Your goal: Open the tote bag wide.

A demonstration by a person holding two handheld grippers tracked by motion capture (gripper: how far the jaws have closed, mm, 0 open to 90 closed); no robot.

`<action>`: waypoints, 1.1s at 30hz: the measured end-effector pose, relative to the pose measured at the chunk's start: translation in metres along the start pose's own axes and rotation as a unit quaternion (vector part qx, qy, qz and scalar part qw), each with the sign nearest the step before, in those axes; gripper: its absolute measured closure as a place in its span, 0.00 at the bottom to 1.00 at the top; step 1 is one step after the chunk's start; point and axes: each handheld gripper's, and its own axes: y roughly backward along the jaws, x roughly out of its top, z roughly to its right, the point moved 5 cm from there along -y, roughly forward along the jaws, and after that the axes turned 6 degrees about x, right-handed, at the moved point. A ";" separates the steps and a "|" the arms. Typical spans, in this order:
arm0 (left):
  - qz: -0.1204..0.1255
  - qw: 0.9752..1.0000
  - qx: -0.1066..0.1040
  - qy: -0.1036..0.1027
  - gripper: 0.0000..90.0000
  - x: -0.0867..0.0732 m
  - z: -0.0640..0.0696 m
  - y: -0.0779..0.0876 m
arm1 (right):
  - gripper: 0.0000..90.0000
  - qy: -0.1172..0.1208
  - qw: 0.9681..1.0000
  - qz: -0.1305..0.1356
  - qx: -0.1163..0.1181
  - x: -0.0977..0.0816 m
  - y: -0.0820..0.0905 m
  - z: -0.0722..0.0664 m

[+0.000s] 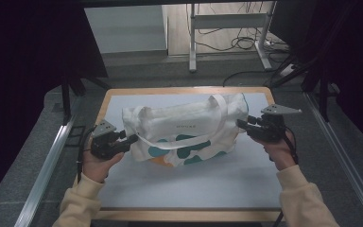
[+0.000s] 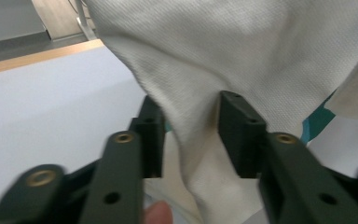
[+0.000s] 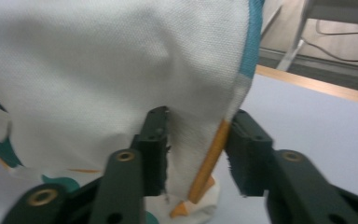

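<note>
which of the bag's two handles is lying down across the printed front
The nearer strap, draped across the tote bag above the teal print. The far strap instead arches up at the bag's top edge.

1. Tote bag (image 1: 184,127): coarse woven cloth, matt off-white, printed with teal and orange patches.
2. Tabletop (image 1: 184,184): smooth, matt pale surface with a light wood edge.
3. Left hand-held gripper (image 2: 189,135) and right hand-held gripper (image 3: 196,149): matt black plastic jaws with brass-coloured metal inserts.
</note>
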 end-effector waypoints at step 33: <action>0.031 0.999 -0.035 -0.003 0.91 -0.025 0.006 0.019 | 0.95 0.025 0.998 0.051 0.004 -0.034 0.027 -0.023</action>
